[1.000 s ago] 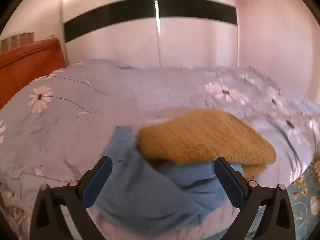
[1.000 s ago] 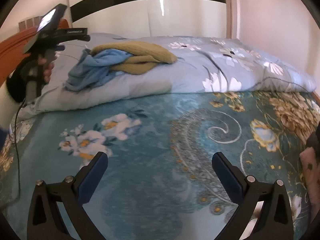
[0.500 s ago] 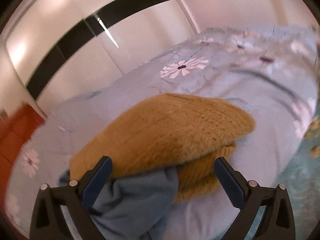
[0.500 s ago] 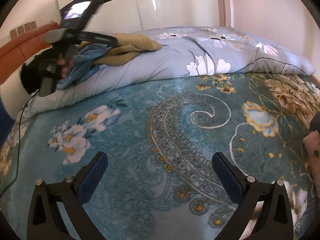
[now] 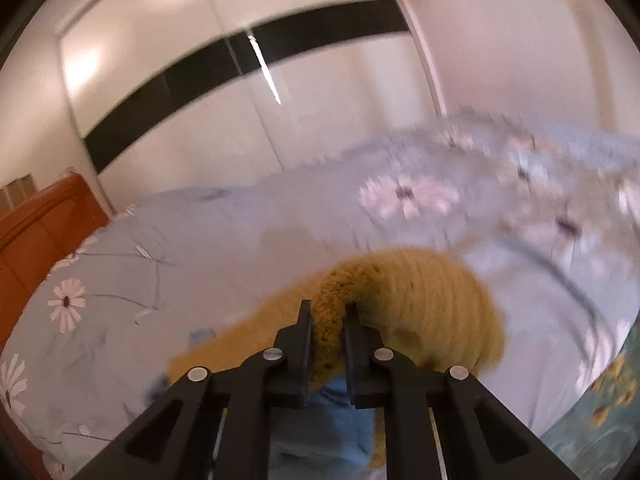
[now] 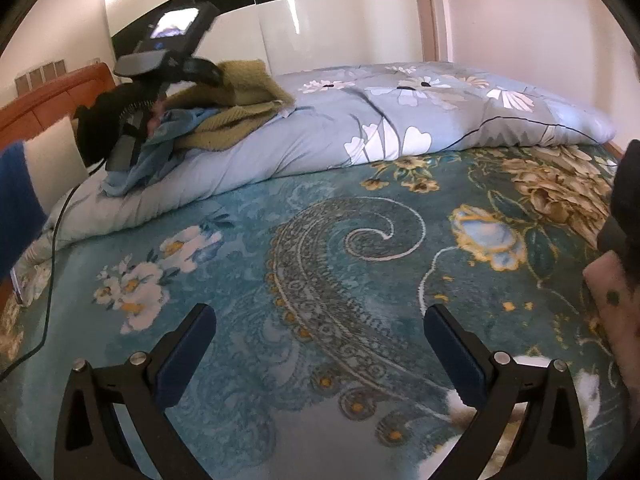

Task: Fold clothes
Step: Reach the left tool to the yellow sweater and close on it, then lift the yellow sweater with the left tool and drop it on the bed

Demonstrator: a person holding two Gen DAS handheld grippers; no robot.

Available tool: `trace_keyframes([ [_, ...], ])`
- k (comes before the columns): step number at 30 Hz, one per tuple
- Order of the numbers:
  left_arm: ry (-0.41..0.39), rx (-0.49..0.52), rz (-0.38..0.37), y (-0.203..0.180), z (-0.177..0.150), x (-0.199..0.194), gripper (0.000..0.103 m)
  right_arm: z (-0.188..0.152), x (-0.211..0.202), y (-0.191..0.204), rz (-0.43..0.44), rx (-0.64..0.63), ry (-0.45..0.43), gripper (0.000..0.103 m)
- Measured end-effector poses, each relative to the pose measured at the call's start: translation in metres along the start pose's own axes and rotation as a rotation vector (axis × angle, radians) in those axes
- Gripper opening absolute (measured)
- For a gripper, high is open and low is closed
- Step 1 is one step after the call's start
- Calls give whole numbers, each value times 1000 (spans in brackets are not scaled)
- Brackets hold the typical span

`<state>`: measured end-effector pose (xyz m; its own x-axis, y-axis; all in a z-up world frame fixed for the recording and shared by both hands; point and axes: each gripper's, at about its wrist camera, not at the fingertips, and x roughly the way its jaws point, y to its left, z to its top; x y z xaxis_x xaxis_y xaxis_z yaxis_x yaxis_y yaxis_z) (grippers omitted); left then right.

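Note:
A mustard knitted sweater [image 5: 420, 300] lies on a pale blue flowered duvet [image 5: 160, 264], over a light blue garment [image 5: 320, 420]. My left gripper [image 5: 328, 308] is closing, its jaws pinched on a raised fold of the sweater. In the right wrist view the same sweater [image 6: 240, 92] and blue garment [image 6: 160, 148] sit at the far left on the duvet [image 6: 400, 120], with the left gripper [image 6: 208, 72] held in a gloved hand above them. My right gripper [image 6: 320, 316] stands open over the teal patterned bedspread [image 6: 340, 240], nothing between its fingers.
An orange headboard [image 5: 36, 224] stands at the left. White wardrobe doors with a black band [image 5: 240, 60] rise behind the bed. A black cable [image 6: 52, 260] runs down the bed's left side. A dark object and a pink patterned cloth [image 6: 608, 292] sit at the right edge.
My left gripper went from wide open to pinched on the sweater, moving in over it and lifting a fold. The right gripper drifted a little over the bedspread, staying open.

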<state>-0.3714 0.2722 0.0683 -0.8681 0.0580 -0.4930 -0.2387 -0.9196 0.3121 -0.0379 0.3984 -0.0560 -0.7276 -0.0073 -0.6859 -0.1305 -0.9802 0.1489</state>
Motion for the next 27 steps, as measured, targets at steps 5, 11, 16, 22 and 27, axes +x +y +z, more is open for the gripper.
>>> trace_keyframes([
  [5, -122, -145, -27, 57, 58, -77, 13, 9, -29, -3, -7, 13, -56, 103],
  [11, -324, -226, -112, 108, 112, -211, 13, 25, -84, 14, -2, -20, -149, 103],
  [16, -484, -269, -204, 150, 129, -336, 13, 36, -136, 28, 7, -36, -237, 103],
  [22, -571, -244, -335, 191, 76, -454, 13, 26, -199, 39, 19, -51, -318, 103],
  [27, -467, -307, -443, 222, -46, -463, 14, -11, -243, 37, 36, -70, -333, 103],
])
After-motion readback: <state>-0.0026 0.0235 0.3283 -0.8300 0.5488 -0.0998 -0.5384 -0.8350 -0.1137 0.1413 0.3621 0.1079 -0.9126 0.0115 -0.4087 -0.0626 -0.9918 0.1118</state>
